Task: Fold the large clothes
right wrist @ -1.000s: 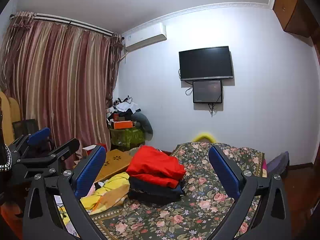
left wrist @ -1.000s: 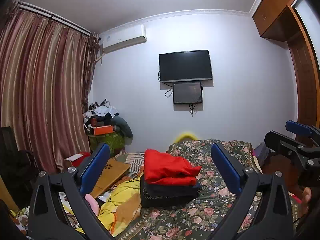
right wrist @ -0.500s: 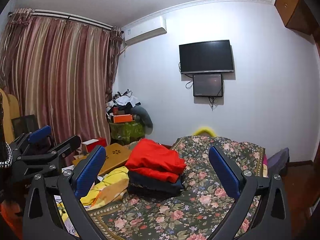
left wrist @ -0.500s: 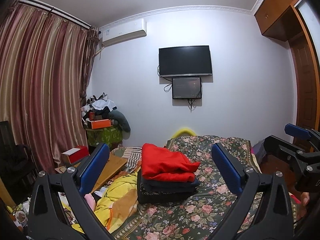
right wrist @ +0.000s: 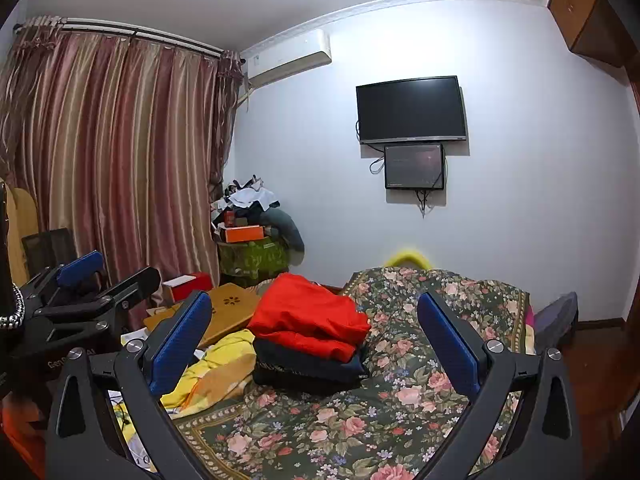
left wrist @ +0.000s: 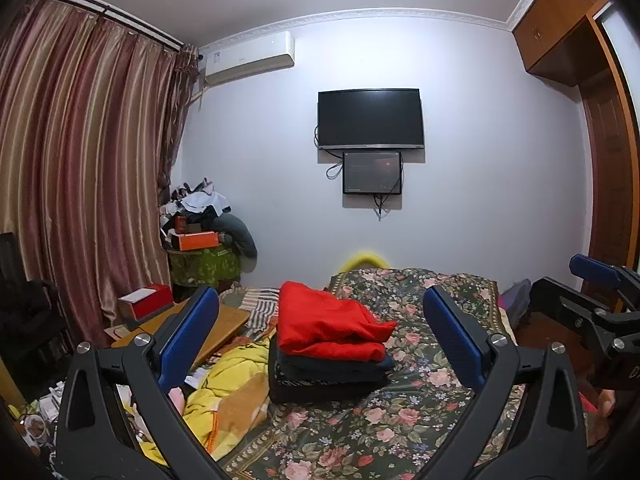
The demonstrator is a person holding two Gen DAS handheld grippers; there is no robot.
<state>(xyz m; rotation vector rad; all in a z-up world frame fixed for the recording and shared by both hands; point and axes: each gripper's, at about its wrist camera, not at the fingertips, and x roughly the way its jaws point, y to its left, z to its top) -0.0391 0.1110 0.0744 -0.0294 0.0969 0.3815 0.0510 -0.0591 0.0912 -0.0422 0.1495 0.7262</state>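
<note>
Only partial white letters "Gen" show on the left claw (right wrist: 86, 280); nothing else is readable.

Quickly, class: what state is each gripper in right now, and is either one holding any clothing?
Left gripper: open, holding nothing.
Right gripper: open, holding nothing.

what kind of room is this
Most likely a home bedroom: a bed with a floral cover holding a stack of folded clothes, a wall-mounted TV, and long striped curtains beside it.
</note>
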